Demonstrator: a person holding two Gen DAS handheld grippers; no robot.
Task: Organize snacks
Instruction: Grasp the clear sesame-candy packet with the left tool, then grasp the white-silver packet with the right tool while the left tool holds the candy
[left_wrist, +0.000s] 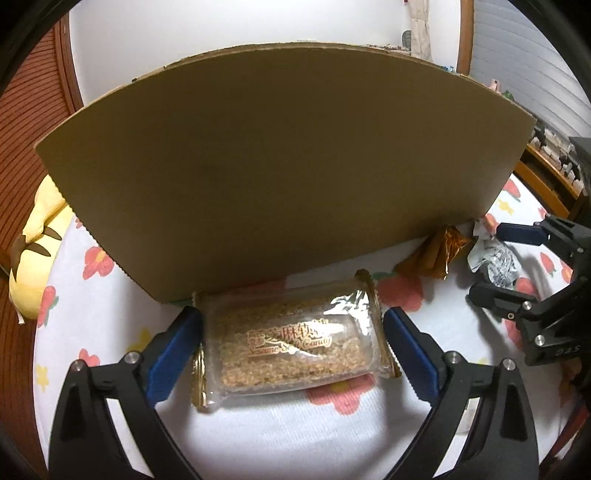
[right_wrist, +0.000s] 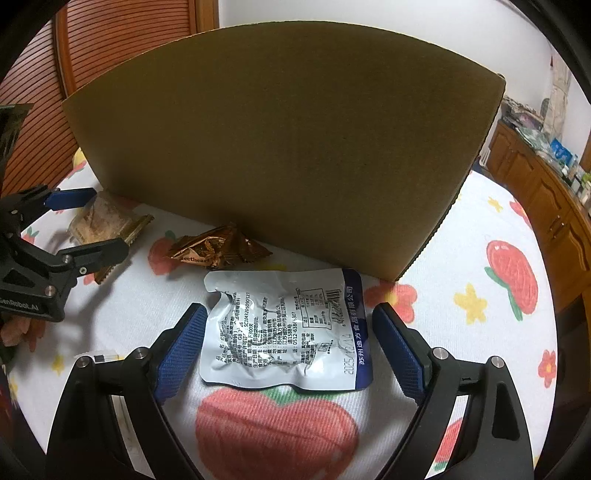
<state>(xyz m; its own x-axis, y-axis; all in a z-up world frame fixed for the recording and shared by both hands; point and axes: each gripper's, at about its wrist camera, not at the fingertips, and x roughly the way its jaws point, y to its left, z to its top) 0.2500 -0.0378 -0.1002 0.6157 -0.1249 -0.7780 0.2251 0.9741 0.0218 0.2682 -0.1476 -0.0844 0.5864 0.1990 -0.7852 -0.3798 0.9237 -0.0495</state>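
So both my grippers are lined up for a grab. Left gripper (left_wrist: 291, 343) is spread wide around the sesame candy pack (left_wrist: 291, 339), holding nothing; right gripper (right_wrist: 286, 343) gapes around the silver pouch (right_wrist: 284, 328), also empty. Gold wrapper (right_wrist: 218, 247) sits between them. Cardboard box (left_wrist: 277, 162) wall hides whatever's inside.

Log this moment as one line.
left gripper: open, straddling sesame candy | right gripper: open, straddling silver pouch | cardboard box: behind
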